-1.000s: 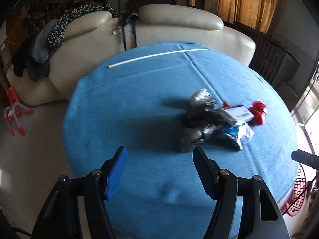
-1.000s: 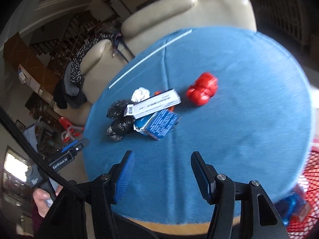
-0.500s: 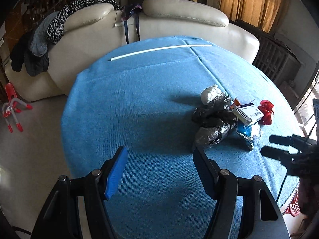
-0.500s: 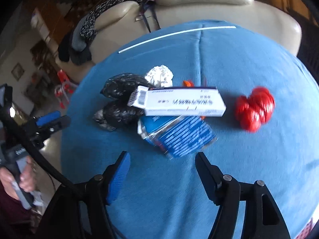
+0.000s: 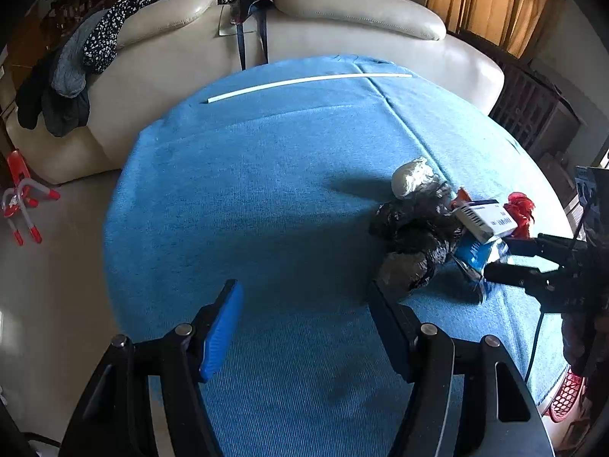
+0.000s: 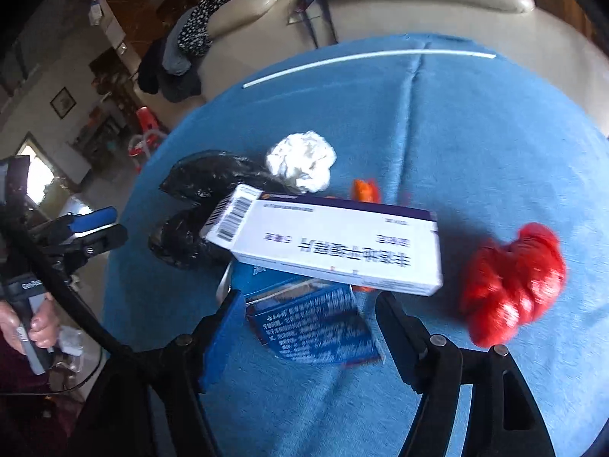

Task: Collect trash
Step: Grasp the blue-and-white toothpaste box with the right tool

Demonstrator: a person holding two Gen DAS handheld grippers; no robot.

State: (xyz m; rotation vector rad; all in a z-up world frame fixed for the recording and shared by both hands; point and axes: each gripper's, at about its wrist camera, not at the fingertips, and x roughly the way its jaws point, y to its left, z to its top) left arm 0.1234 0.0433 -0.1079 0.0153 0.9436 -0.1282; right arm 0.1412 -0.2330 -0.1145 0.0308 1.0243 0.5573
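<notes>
blue-clothed table (image 5: 266,198) | trash pile (image 5: 437,228) | white rod (image 5: 304,82)

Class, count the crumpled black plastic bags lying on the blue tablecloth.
2, touching: one crumpled black plastic bag beside the white paper ball, the other nearer the camera, under the white box's barcode end. More may be hidden.

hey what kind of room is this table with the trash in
Most likely a home living room: a cream leather sofa with clothes draped over it stands behind the blue-covered table, and curtains hang at a window.
</notes>
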